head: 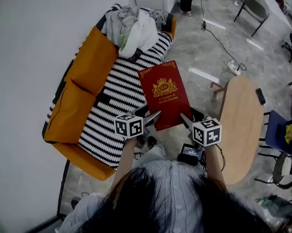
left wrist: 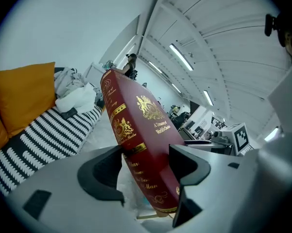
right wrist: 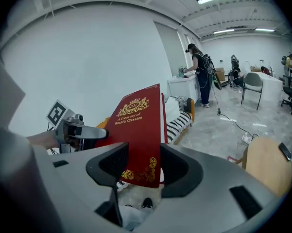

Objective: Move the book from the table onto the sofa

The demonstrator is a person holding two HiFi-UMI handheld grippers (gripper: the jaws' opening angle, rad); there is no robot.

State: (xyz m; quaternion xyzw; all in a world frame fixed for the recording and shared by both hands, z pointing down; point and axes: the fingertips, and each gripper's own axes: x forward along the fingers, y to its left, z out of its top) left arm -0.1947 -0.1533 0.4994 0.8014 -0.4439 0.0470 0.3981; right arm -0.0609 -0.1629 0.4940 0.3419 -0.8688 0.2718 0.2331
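- a long sofa (head: 111,125) with a black-and-white striped seat, set along the white wall; seen also at the left side of the left gripper view (left wrist: 43,140).
- two orange back cushions (head: 90,62) on the wall side of the sofa.
- a pale wooden table (head: 240,130) with rounded ends, well apart from the sofa, on the other side of the grey floor.
- a heap of light clothes (head: 131,28) on the far end of the sofa seat.
- a red book (head: 164,97) with gold crest and gold letters, held in the air over the front edge of the sofa seat, tilted, not lying on the seat; far corner over the stripes, near end toward the person.
- left gripper (head: 151,117) at the near left corner of the book, on the sofa's side; jaws pinching the spine end of the book (left wrist: 141,140), one jaw on each cover.
- right gripper (head: 185,119) at the near right corner of the book, on the side away from the sofa; jaws closed on the lower edge of the book (right wrist: 138,135), with the cover between them.
- a marker cube on each gripper, left (head: 128,125) and right (head: 207,132).
- a small dark object (head: 260,96) on the table edge farthest from the sofa; too small to name.
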